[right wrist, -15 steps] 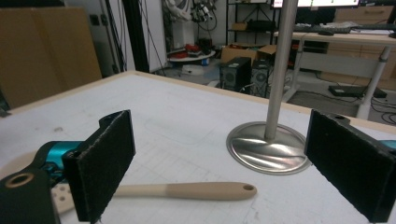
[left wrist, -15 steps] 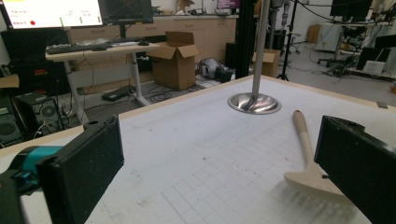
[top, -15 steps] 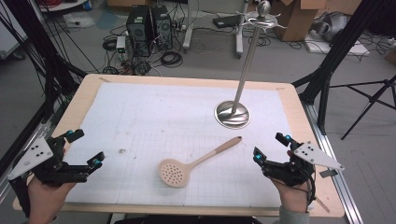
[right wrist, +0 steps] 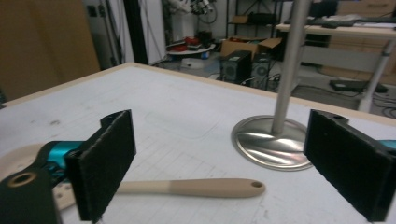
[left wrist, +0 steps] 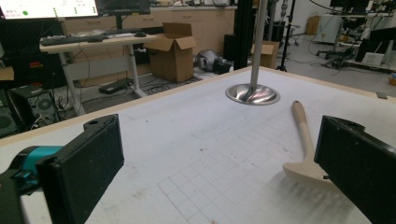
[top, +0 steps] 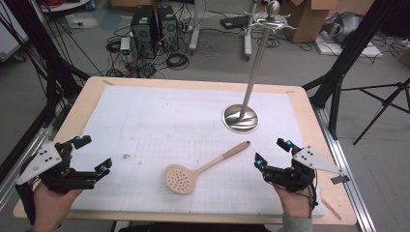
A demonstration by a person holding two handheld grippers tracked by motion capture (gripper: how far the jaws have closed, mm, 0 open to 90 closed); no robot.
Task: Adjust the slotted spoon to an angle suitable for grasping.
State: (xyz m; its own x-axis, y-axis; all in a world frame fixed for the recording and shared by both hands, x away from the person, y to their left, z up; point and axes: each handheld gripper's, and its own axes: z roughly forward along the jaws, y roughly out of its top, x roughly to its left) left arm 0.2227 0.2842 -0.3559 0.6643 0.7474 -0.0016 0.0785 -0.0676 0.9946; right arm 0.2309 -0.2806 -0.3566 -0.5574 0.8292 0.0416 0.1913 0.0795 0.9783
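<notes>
A beige slotted spoon lies flat on the white mat, its perforated bowl toward me and its handle pointing up and right. Its handle crosses the right gripper view, and its bowl edge sits by the far jaw in the left gripper view. A metal hanging stand with a round steel base rises behind the spoon. My left gripper rests open at the mat's front left, held by a hand. My right gripper rests open at the front right, a short way right of the spoon handle. Nothing is between either pair of jaws.
The white gridded mat covers a wooden table. Black frame posts stand at the table's sides. Computer towers, cables and cardboard boxes sit on the floor beyond the far edge. The stand's top hooks reach high above the table.
</notes>
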